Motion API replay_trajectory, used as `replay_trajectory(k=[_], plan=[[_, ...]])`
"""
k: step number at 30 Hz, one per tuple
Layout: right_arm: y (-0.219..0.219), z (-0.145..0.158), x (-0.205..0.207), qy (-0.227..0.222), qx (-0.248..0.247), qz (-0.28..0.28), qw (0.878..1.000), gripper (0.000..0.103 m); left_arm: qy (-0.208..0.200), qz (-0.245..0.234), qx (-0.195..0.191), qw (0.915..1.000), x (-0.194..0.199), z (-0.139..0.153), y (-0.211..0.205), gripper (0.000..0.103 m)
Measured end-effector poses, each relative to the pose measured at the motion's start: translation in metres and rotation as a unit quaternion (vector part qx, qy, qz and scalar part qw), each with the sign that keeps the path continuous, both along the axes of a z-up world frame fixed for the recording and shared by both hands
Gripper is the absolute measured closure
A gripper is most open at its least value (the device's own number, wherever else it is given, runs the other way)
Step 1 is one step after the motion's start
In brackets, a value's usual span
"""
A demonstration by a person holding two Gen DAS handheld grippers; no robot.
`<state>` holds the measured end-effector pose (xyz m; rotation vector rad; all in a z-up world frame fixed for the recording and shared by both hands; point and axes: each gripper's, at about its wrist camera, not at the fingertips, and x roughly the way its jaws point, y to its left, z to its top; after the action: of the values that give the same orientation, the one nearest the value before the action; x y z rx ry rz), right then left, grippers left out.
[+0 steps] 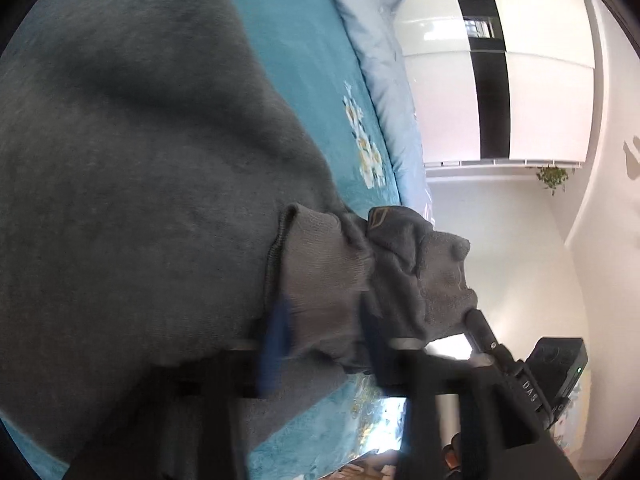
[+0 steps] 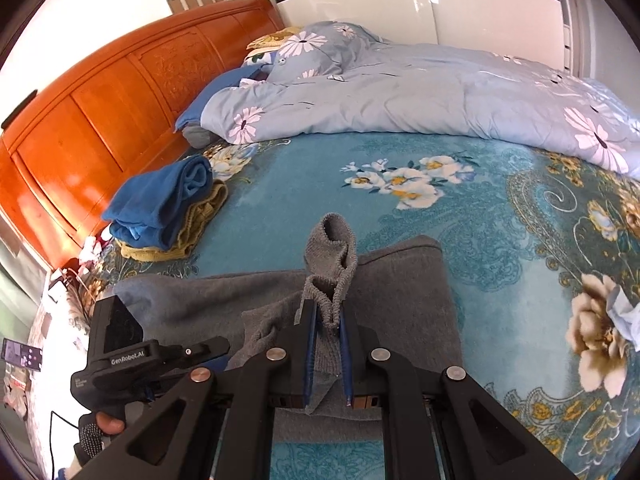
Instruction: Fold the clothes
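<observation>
Right gripper [image 2: 327,316] clenched on grey cuff [image 2: 331,264]. Left gripper [image 1: 324,320] clenched on other cuff [image 1: 320,264]. Grey sweater [image 2: 400,300] spread on near part of bed [image 2: 300,200]. Folded clothes [image 2: 164,208] far left, duvet [image 2: 400,92] beyond.

The left tool [image 2: 120,360] reads "GenRobot.AI"; the right tool's [image 1: 528,384] letters look like "DAS".
</observation>
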<state>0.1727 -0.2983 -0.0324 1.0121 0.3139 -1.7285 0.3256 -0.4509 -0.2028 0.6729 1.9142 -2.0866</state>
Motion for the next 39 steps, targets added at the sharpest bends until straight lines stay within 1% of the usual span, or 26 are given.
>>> replay_trajectory(k=[2, 5, 6, 8, 10, 11, 12, 13, 14, 15, 16, 17, 18, 20, 22, 25, 28, 30, 32, 34, 35, 38, 39], plan=[[0.002, 0.001, -0.001, 0.000, 0.000, -0.003, 1.000, 0.092, -0.005, -0.001, -0.017, 0.9998, -0.003, 0.006, 0.001, 0.095], [0.005, 0.004, -0.002, 0.008, 0.002, -0.004, 1.000, 0.092, 0.007, 0.002, -0.060, 0.9981, -0.003, 0.032, -0.001, 0.095], [0.007, 0.007, -0.003, 0.011, 0.002, -0.005, 1.000, 0.092, 0.017, 0.003, -0.079, 0.9967, 0.000, 0.045, -0.002, 0.095], [0.009, 0.015, -0.003, 0.020, -0.002, -0.004, 1.000, 0.092, 0.028, -0.004, -0.141, 0.9896, 0.011, 0.077, -0.001, 0.095], [0.009, 0.027, -0.002, 0.033, -0.008, 0.002, 0.999, 0.092, 0.001, -0.028, -0.210, 0.9774, 0.021, 0.096, 0.005, 0.095], [0.008, 0.032, -0.001, 0.039, -0.011, 0.009, 0.999, 0.092, -0.015, -0.038, -0.232, 0.9719, 0.025, 0.099, 0.006, 0.095], [0.005, 0.036, 0.002, 0.044, -0.012, 0.017, 0.999, 0.092, -0.044, -0.047, -0.250, 0.9662, 0.026, 0.093, 0.007, 0.095], [0.001, 0.039, 0.006, 0.050, -0.011, 0.025, 0.998, 0.092, -0.072, -0.050, -0.257, 0.9624, 0.029, 0.083, 0.008, 0.095], [-0.004, 0.040, 0.011, 0.054, -0.009, 0.035, 0.998, 0.092, -0.096, -0.050, -0.257, 0.9604, 0.033, 0.072, 0.007, 0.095], [-0.011, 0.039, 0.016, 0.057, -0.005, 0.045, 0.997, 0.092, -0.103, -0.047, -0.235, 0.9653, 0.038, 0.059, 0.005, 0.094], [-0.018, 0.035, 0.024, 0.061, 0.001, 0.056, 0.997, 0.092, -0.102, -0.043, -0.201, 0.9734, 0.044, 0.045, 0.001, 0.094], [-0.024, 0.031, 0.033, 0.065, 0.009, 0.068, 0.996, 0.092, -0.093, -0.034, -0.178, 0.9790, 0.048, 0.038, -0.002, 0.094], [-0.030, 0.026, 0.043, 0.070, 0.016, 0.082, 0.994, 0.092, -0.089, -0.025, -0.174, 0.9804, 0.054, 0.037, -0.001, 0.093], [-0.042, 0.015, 0.064, 0.082, 0.030, 0.110, 0.990, 0.092, -0.088, -0.010, -0.181, 0.9794, 0.067, 0.039, 0.002, 0.093], [-0.055, 0.005, 0.084, 0.091, 0.043, 0.136, 0.986, 0.092, -0.083, -0.001, -0.180, 0.9801, 0.076, 0.044, -0.002, 0.092], [-0.073, -0.009, 0.113, 0.089, 0.054, 0.175, 0.979, 0.092, -0.075, 0.015, -0.180, 0.9807, 0.092, 0.051, -0.003, 0.090], [-0.085, -0.027, 0.141, 0.089, 0.072, 0.209, 0.971, 0.092, -0.075, 0.030, -0.186, 0.9792, 0.104, 0.055, -0.008, 0.084], [-0.090, -0.040, 0.149, 0.091, 0.087, 0.213, 0.969, 0.092, -0.074, 0.033, -0.184, 0.9796, 0.110, 0.055, -0.010, 0.081], [-0.094, -0.052, 0.151, 0.076, 0.096, 0.213, 0.969, 0.088, -0.075, 0.036, -0.180, 0.9803, 0.112, 0.052, -0.012, 0.080], [-0.093, -0.060, 0.152, 0.063, 0.100, 0.212, 0.970, 0.088, -0.072, 0.036, -0.176, 0.9812, 0.110, 0.050, -0.013, 0.079], [-0.092, -0.061, 0.151, 0.059, 0.099, 0.212, 0.970, 0.088, -0.071, 0.036, -0.174, 0.9816, 0.109, 0.050, -0.014, 0.077], [-0.085, -0.060, 0.149, 0.045, 0.092, 0.212, 0.972, 0.088, -0.064, 0.027, -0.166, 0.9837, 0.089, 0.050, -0.014, 0.072], [-0.081, -0.057, 0.145, 0.034, 0.081, 0.208, 0.974, 0.088, -0.059, 0.019, -0.168, 0.9838, 0.083, 0.053, -0.014, 0.069]])
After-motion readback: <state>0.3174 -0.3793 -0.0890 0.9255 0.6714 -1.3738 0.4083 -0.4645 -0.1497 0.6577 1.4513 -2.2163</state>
